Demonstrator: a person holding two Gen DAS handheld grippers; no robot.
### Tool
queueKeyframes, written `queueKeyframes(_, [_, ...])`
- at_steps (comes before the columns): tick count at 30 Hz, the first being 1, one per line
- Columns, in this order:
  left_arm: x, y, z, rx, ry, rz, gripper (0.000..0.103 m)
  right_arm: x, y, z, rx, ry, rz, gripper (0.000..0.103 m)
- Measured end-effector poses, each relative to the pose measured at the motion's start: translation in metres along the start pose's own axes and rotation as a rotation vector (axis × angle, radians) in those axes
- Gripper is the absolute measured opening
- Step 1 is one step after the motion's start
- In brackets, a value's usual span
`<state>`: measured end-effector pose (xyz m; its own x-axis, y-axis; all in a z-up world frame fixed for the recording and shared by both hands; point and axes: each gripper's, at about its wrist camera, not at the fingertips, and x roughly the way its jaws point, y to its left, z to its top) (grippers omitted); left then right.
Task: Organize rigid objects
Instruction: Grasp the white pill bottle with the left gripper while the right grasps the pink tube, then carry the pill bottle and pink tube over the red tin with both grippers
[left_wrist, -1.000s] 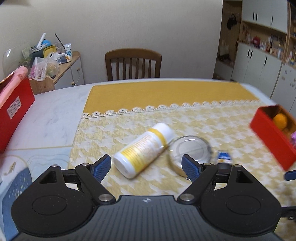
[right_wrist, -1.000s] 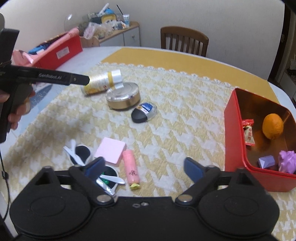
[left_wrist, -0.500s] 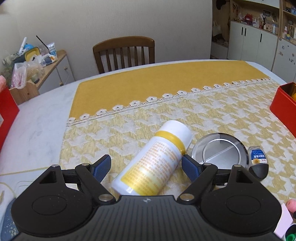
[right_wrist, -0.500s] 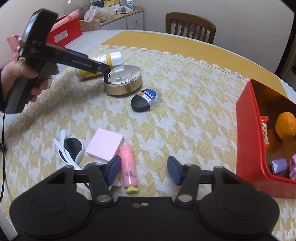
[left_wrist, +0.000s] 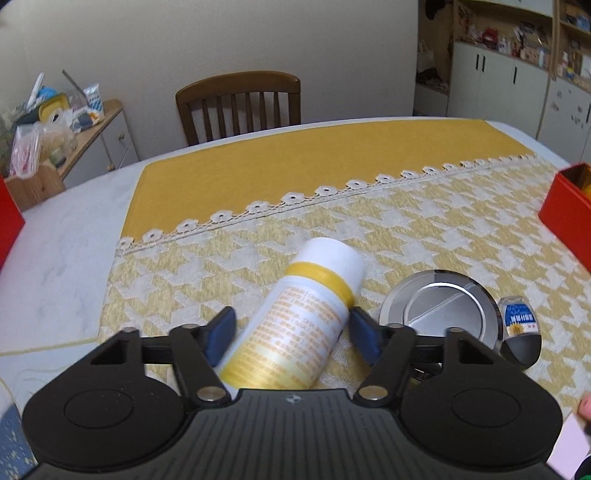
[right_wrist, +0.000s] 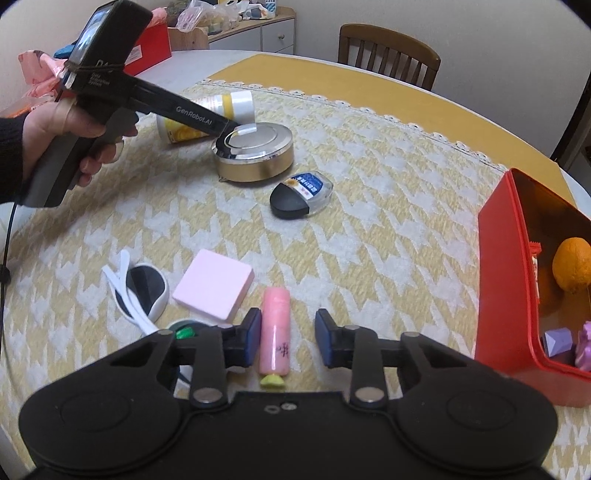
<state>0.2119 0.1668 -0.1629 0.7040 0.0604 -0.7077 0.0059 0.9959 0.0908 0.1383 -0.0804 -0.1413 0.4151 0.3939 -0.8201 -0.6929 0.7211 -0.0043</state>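
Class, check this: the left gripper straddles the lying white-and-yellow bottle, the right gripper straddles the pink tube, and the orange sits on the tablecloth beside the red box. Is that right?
Not quite. The orange sits inside the red box, as the right wrist view shows. The rest holds: the left gripper straddles the lying bottle, and the right gripper straddles the pink tube.

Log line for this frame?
left gripper: open, straddling bottle | right gripper: open, straddling pink tube | neither gripped
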Motion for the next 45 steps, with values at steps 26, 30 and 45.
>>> queueKeyframes(26, [-0.068,0.003,-0.008,-0.107,0.036,0.060,0.044,-0.050,-0.034,-0.014,0.188,-0.102,0.011,0.015])
queueKeyframes(30, [-0.089,0.000,-0.009,-0.146,0.036,0.047,0.044,-0.065,-0.044,-0.015,0.213,-0.132,0.029,0.015])
queueKeyframes(45, [-0.146,-0.052,0.000,-0.199,0.025,-0.064,0.044,-0.121,-0.081,-0.018,0.270,-0.225,0.023,0.015])
